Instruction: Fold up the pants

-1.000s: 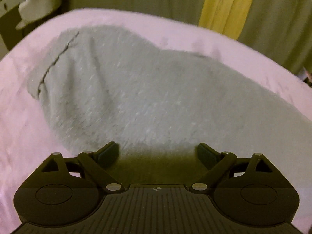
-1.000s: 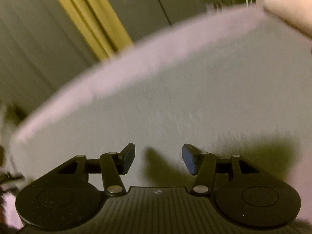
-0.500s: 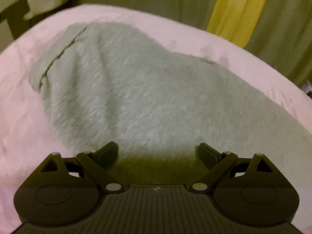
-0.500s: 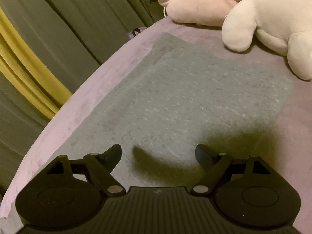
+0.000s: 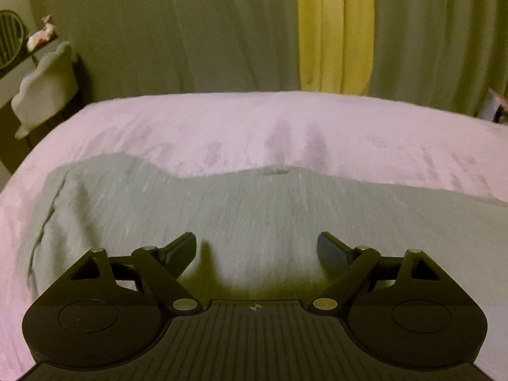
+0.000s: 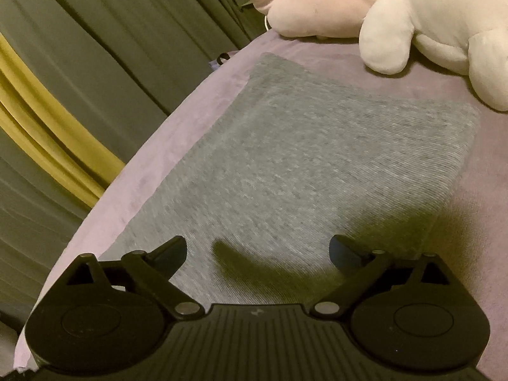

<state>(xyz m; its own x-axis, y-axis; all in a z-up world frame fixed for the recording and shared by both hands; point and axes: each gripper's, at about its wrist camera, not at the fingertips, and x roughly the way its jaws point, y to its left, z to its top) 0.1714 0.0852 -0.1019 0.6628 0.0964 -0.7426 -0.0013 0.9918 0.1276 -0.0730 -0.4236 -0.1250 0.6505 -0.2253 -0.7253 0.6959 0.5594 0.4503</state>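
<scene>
Item: grey pants (image 5: 254,216), knit fabric, lying flat on a bed covered by a pink sheet (image 5: 222,120). In the left wrist view the pants span the middle of the frame from left edge to right edge, a dark seam line (image 5: 47,219) running down at centre left. In the right wrist view the same pants (image 6: 317,158) stretch from the lower centre toward the upper right of the frame, ending at a squared edge

Item: left tongs (image 5: 257,250), lower centre of the frame, above the grey fabric; jaws wide apart and closing, nothing gripped between them, shadow cast on the cloth below

Item: right tongs (image 6: 257,254), lower centre of the frame, above the pants; jaws spread wide and opening, nothing between the pads, shadow falling on the fabric

Item: white plush toy (image 6: 428,25), upper right of the right wrist view, resting on the sheet just beside the far end of the pants

Item: pink plush toy (image 6: 311,3), top centre, touching the white one

Item: grey-green curtains (image 5: 158,31) with a yellow strip (image 5: 333,31), behind the bed
</scene>
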